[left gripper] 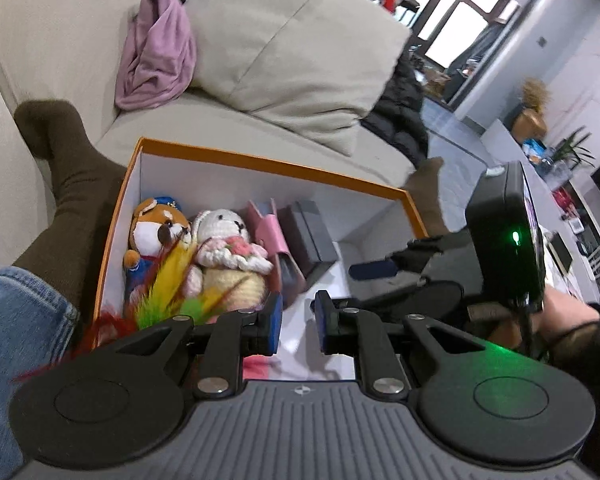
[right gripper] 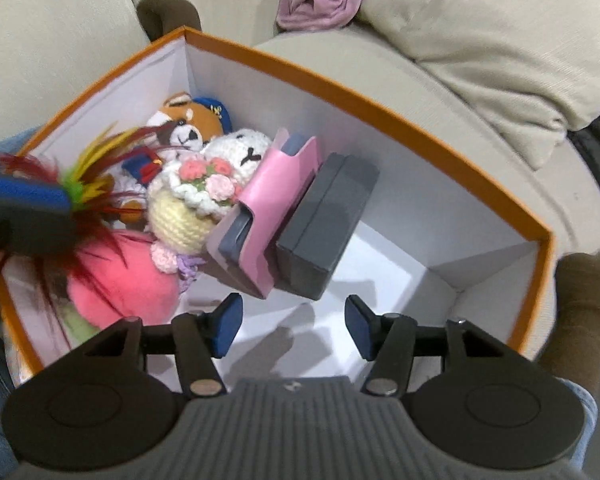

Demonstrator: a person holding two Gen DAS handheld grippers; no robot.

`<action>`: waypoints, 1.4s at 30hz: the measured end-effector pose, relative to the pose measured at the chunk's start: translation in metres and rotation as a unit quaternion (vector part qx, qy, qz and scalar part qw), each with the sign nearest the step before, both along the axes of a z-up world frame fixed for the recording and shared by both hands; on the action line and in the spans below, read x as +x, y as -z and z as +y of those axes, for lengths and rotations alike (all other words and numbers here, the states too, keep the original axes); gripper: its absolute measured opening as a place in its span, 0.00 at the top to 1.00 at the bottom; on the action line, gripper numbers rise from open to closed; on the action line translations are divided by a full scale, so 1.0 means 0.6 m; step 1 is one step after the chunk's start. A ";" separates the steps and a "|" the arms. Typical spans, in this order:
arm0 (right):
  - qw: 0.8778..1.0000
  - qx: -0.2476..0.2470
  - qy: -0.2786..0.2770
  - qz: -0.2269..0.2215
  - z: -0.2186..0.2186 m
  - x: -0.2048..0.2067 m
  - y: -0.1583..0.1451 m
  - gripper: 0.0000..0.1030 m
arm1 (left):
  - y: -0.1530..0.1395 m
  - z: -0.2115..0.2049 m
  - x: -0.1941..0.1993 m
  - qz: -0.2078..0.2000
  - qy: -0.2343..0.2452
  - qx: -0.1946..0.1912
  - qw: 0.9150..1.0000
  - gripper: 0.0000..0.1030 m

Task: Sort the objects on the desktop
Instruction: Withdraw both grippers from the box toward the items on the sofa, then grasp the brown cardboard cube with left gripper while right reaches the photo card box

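An orange box [left gripper: 260,162] with white inner walls sits on the sofa. Packed along its left side are a fox plush [left gripper: 156,228], a white crochet bunny [left gripper: 224,240], a pink case [left gripper: 270,236] and a grey box [left gripper: 310,240]. A bunch of coloured feathers [left gripper: 168,296] lies against the outer side of my left gripper's [left gripper: 298,320] left finger. That gripper hangs over the box, narrowly open, with only white box floor showing in the gap. My right gripper [right gripper: 294,326] stands wide open over the box's [right gripper: 380,108] bare right part, below the grey box [right gripper: 324,224]. A pink plush ball [right gripper: 128,280] lies at the lower left.
A person's leg in a brown sock [left gripper: 72,184] and jeans [left gripper: 16,320] lies along the box's left side. Another socked foot [right gripper: 588,304] is at its right. A beige cushion [left gripper: 300,60] and a purple cloth [left gripper: 156,52] lie on the sofa behind.
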State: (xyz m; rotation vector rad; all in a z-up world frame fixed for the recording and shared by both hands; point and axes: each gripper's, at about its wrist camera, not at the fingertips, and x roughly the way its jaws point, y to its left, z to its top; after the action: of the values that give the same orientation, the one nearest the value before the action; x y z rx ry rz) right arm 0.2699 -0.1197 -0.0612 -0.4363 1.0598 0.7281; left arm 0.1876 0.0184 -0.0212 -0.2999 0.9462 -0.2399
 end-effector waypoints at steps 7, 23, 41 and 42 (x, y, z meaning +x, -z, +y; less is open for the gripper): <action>0.987 0.081 0.042 -0.133 -0.045 -0.082 -0.052 0.43 | -0.026 -0.018 -0.090 -0.058 0.019 0.027 0.998 0.82; 0.979 0.088 0.121 -0.140 -0.133 -0.317 0.021 0.35 | 0.074 -0.077 -0.241 0.030 0.178 0.143 0.973 0.59; 0.986 0.055 0.135 -0.085 -0.134 -0.353 0.091 0.36 | 0.161 -0.168 -0.334 0.015 0.334 0.302 0.893 0.43; 0.986 0.055 0.132 -0.085 -0.133 -0.354 0.093 0.36 | 0.166 -0.175 -0.340 0.005 0.338 0.320 0.885 0.43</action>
State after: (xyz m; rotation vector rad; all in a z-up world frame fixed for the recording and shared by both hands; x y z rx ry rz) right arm 0.0573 -0.1993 -0.1168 -0.2515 0.8908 0.5008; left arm -0.0162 -0.0868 -0.1209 0.6594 1.0611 -0.5427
